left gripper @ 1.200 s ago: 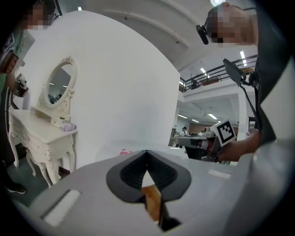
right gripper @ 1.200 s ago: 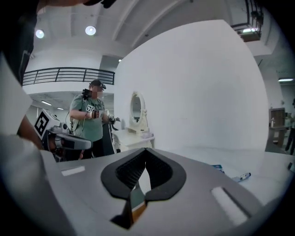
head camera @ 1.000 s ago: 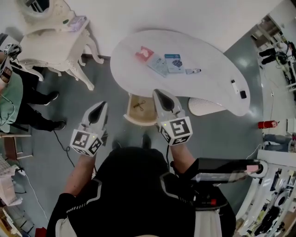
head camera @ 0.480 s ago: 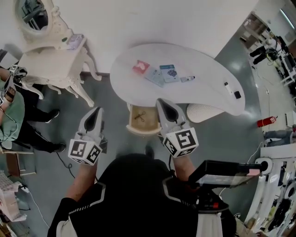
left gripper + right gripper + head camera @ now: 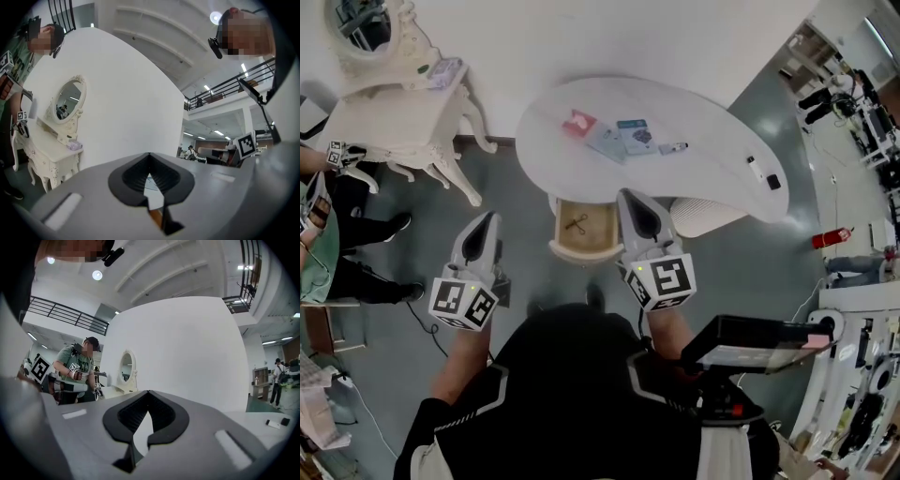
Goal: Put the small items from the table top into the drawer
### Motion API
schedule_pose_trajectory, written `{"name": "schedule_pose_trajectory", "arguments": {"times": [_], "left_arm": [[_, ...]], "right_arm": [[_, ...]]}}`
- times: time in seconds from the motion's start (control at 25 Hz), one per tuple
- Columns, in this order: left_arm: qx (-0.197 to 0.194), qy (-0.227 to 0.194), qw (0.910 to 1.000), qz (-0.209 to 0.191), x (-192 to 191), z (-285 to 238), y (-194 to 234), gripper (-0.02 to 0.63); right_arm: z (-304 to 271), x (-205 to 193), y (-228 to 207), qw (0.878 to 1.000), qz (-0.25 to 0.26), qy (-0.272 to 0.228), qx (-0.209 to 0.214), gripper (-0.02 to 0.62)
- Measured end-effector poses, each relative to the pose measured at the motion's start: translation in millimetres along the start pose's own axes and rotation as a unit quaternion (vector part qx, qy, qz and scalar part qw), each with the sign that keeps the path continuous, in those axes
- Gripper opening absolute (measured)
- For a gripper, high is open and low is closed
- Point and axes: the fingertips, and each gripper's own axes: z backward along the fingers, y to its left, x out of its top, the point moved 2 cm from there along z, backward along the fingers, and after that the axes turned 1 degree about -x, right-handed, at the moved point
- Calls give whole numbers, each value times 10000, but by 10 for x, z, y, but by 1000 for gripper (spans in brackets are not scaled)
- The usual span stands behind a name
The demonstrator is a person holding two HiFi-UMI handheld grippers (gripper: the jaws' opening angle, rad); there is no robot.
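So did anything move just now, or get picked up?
Hardly anything. The left gripper slid slightly left, away from the open drawer; the right gripper barely shifted. Nothing was grabbed or let go: both grippers' jaws are shut and empty. The scissors in the drawer and the blue card and other bits on the table stayed put.

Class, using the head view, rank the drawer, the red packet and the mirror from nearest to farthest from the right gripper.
1. Drawer: open, just left of the right gripper.
2. Red packet: farther ahead, on the table.
3. Mirror: far left corner.
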Motion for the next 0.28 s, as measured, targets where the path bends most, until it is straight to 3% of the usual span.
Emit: {"name": "schedule_pose_trajectory", "arguments": {"times": [0.16, 0.28], "left_arm": [[202, -11, 9994, -283, 31, 50, 31, -2], [216, -66, 9994, -270, 68, 66, 37, -2]], "right_arm": [[11, -20, -14, 9999, -58, 82, -29, 0], [1, -21, -15, 10000, -33, 85, -16, 0]]}}
